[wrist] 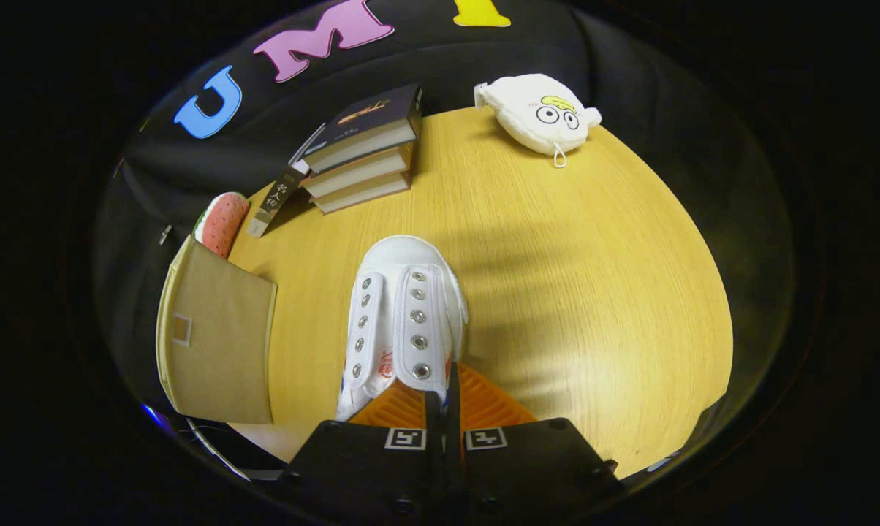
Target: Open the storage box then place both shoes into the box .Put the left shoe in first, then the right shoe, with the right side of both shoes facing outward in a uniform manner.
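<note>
Orange fingers (476, 402) of the gripper (444, 398) sit closest, drawn together with almost no gap, pinching the rear edge of a white shoe (403, 321) by its opening. Both fingers press on that thin wall of canvas, so the claw is closed on the shoe. The tool points forward and somewhat downward across the wooden table (593, 292), its black body with two square markers lying just behind the fingers.

Held this way, the shoe stretches away from the fingers with its toe farthest off, the two rows of metal eyelets facing up and no laces in them. Whether it rests on the table or is lifted off it cannot be told.

Off to the left of the shoe stands a tan storage box (217, 343), with a red-and-white plush toy (222, 223) just beyond it. Farther ahead lies a stack of books (359, 150), one thin book leaning against it. A white plush face (539, 113) lies at the table's far edge, well apart from the shoe.
</note>
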Motion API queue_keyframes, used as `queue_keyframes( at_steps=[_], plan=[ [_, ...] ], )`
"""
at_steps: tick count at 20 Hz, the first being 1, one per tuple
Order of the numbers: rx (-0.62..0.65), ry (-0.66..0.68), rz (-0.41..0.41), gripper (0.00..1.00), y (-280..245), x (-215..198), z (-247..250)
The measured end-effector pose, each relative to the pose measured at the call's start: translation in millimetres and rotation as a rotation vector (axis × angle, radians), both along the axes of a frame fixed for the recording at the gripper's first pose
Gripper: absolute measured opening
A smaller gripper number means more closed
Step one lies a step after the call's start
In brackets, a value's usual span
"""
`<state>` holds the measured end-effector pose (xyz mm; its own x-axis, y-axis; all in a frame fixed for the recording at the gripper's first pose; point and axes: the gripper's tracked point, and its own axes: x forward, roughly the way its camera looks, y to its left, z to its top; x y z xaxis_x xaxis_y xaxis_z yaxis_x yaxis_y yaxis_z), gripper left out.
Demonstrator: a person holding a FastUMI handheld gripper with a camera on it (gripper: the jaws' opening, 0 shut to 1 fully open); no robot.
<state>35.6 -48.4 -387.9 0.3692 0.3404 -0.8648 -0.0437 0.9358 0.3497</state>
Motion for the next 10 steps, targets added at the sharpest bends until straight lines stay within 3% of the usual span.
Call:
queue_keyframes(
  at_steps=[10],
  plan=[
    [0.095,-0.125,-0.121,0.05,67,-15,163]
  ],
)
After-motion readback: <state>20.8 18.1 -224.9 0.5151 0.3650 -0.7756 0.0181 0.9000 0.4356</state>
